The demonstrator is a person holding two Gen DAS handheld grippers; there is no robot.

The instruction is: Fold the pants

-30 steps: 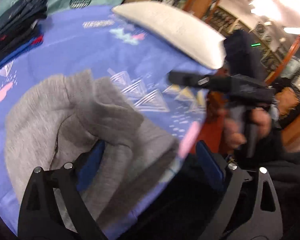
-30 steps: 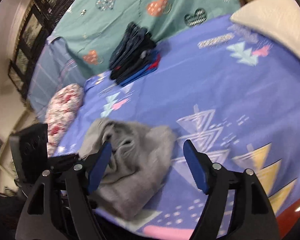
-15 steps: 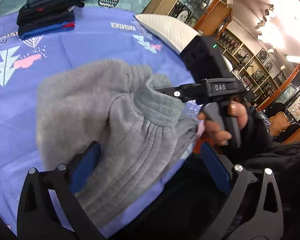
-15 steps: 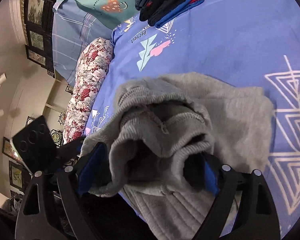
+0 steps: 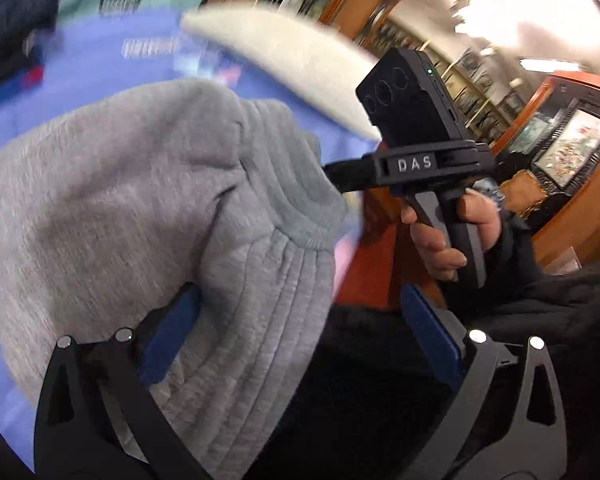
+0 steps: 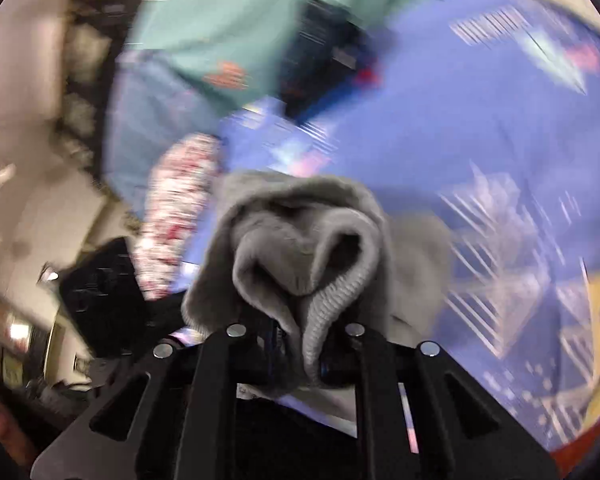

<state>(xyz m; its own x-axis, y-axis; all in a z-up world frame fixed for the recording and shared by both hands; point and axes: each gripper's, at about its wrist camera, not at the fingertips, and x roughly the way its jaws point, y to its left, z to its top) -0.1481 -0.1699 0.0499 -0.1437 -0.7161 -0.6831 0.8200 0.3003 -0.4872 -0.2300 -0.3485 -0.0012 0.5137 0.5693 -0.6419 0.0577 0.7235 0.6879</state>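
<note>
Grey sweatpants (image 5: 132,200) lie bunched on the blue patterned bedsheet (image 5: 100,60). My left gripper (image 5: 300,340) is open, its blue pads wide apart, with the ribbed waistband draped between them near the bed's edge. My right gripper (image 6: 300,360) is shut on a fold of the grey pants' (image 6: 300,248) ribbed band, which rises in a loop above the fingers. In the left wrist view the right gripper's body (image 5: 416,168) reaches into the pants from the right, its fingertips hidden by the cloth.
A white pillow (image 5: 284,56) lies at the far side of the bed. A stack of dark folded clothes (image 6: 324,48) sits near a teal blanket (image 6: 228,12). A floral pillow (image 6: 176,208) lies at the left. Wooden cabinets (image 5: 572,152) stand beyond the bed.
My right gripper has closed on the pants' ribbed band and both views swing with motion blur. My left gripper stays open over the waistband.
</note>
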